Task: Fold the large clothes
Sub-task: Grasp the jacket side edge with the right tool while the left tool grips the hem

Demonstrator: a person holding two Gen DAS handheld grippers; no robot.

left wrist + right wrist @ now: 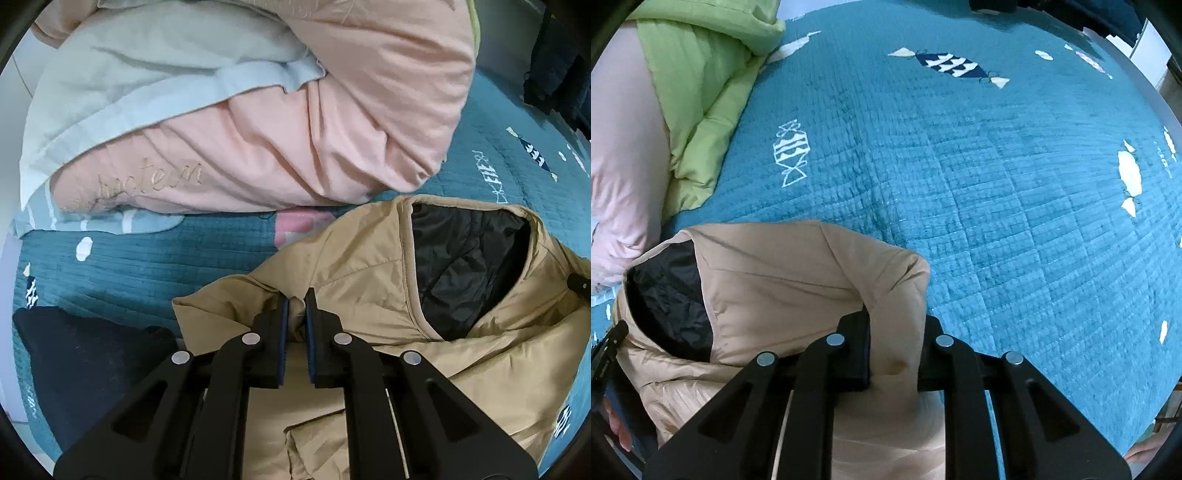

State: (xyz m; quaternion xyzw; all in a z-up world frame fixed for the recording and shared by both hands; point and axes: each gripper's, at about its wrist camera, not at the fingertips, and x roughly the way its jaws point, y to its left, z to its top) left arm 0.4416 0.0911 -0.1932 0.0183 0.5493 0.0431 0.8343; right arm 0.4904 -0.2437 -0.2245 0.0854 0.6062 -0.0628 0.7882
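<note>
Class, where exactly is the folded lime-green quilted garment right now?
In the right wrist view, the lime-green quilted garment lies upper left on the teal quilted bedspread, beside pale pink bedding.

You are looking at a tan jacket (354,266) of smooth, faintly sheeny padded cloth with a crinkly black lining (458,266), lying on a matt, quilted teal bedspread (1015,221); matt black plastic arms with shiny metal rivets (251,338) are showing lower centre.

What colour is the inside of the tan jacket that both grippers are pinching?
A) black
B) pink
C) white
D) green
A: the open neck of the tan jacket shows a shiny black lining, also seen in the right wrist view.
</note>
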